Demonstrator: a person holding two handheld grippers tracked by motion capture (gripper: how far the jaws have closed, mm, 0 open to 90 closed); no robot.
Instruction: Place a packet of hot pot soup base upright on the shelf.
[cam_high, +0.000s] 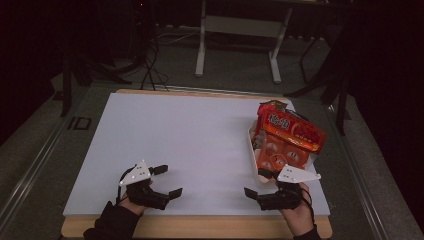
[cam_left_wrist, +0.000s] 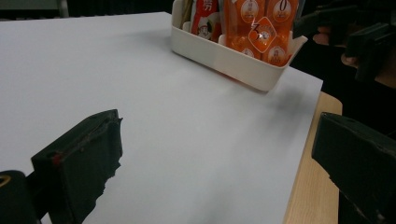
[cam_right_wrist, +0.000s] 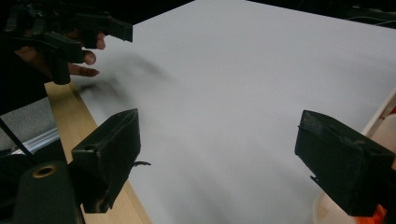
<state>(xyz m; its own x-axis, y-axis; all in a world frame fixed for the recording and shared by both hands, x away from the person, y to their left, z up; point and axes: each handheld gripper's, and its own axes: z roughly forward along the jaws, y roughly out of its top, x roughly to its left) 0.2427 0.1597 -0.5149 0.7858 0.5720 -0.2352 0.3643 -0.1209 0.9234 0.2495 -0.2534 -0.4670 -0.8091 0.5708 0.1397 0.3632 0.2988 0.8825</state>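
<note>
The white bin (cam_high: 254, 150) sits right at the near right corner of the table (cam_high: 175, 135), close to the right edge, so a bump could push it off. The right gripper (cam_high: 260, 192) is just beside the bin's near end, and its jaws are spread wide with nothing in them. If it goes in too fast, a jaw could knock the bin's wall and slide it toward the edge. The orange snack bag (cam_high: 292, 131) lies tilted on top of the other packs and sticks out over the bin's right rim. It looks shiny and slippery, so I think it could slip out of a weak grip or fall onto the floor. A hard squeeze could crush what is inside. The packs under it may lift too if the jaws grab too deep. The left gripper (cam_high: 167, 182) is near the front edge on the left side, well apart from the bin, and its jaws are wide open and empty too. The bin is cream white, long and low, with smooth walls. It is packed full of orange packs (cam_left_wrist: 261, 32) with round marks on them, and a red and white pack (cam_left_wrist: 205, 18) stands at one end.
</note>
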